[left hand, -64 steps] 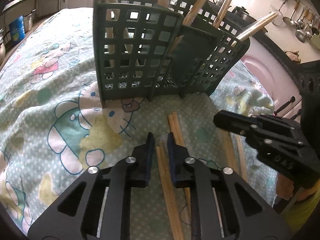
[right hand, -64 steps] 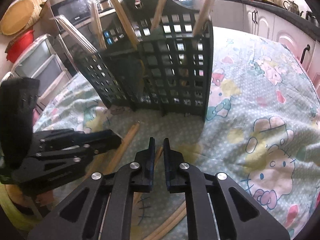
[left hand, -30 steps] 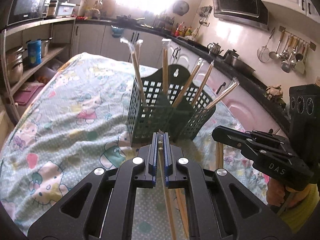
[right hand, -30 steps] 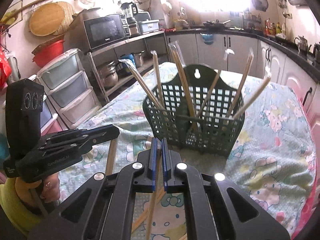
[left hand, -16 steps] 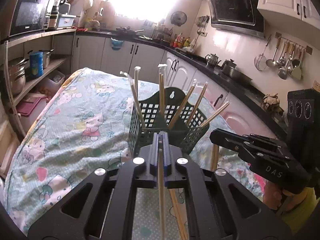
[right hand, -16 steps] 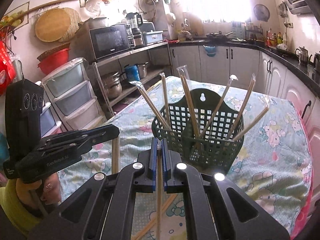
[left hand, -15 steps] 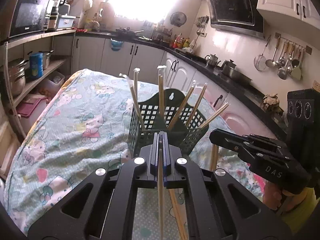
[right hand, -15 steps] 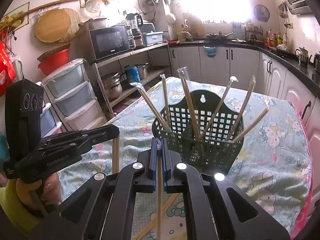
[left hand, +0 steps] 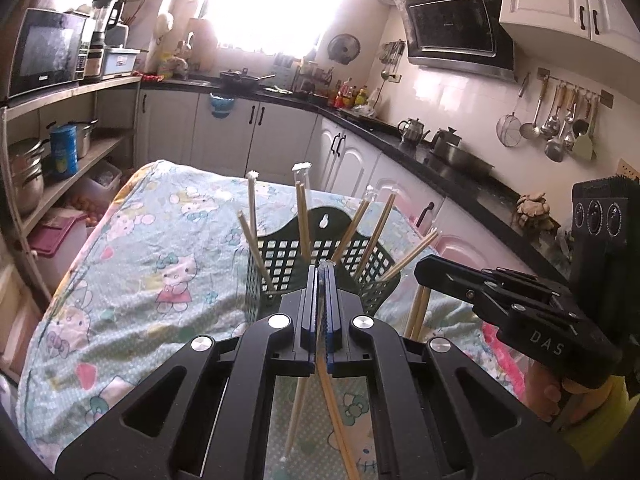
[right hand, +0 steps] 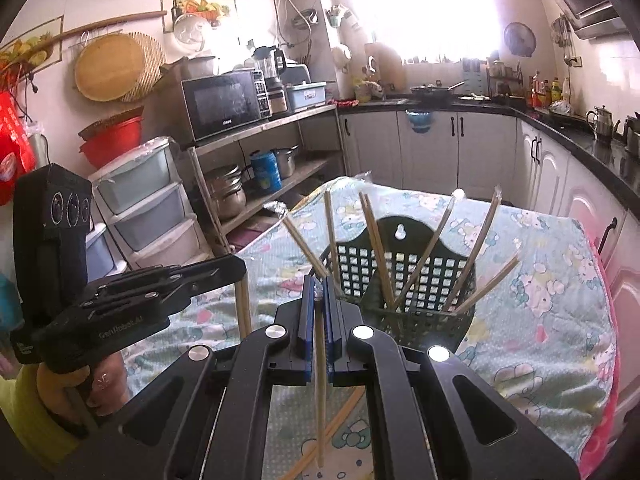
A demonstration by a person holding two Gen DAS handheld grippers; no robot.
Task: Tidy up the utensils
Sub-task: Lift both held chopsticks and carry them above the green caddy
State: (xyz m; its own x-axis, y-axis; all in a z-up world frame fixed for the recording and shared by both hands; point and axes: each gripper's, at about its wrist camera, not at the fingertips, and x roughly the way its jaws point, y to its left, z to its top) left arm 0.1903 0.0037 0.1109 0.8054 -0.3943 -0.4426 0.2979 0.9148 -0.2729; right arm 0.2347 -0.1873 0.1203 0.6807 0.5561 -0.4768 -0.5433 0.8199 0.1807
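left wrist view: the left tongs (left hand: 320,276) are clamped on a thin wooden chopstick in a clear wrapper (left hand: 298,408), which hangs down between the pads toward the cartoon-print cloth on the surface (left hand: 160,280). just beyond the tips stands the dark green plastic lattice utensil basket (left hand: 280,256), with several wrapped chopsticks leaning out of it. a loose pair of chopsticks (left hand: 340,424) lies on the cloth below. at the right, the right tongs (left hand: 424,272) grip another chopstick (left hand: 416,312).

right wrist view: the right tongs (right hand: 318,284) are pressed together on the chopstick (right hand: 319,384), hanging upright; the basket (right hand: 424,280) sits just ahead and right. the left tongs (right hand: 238,266) at the left hold their chopstick (right hand: 242,304).
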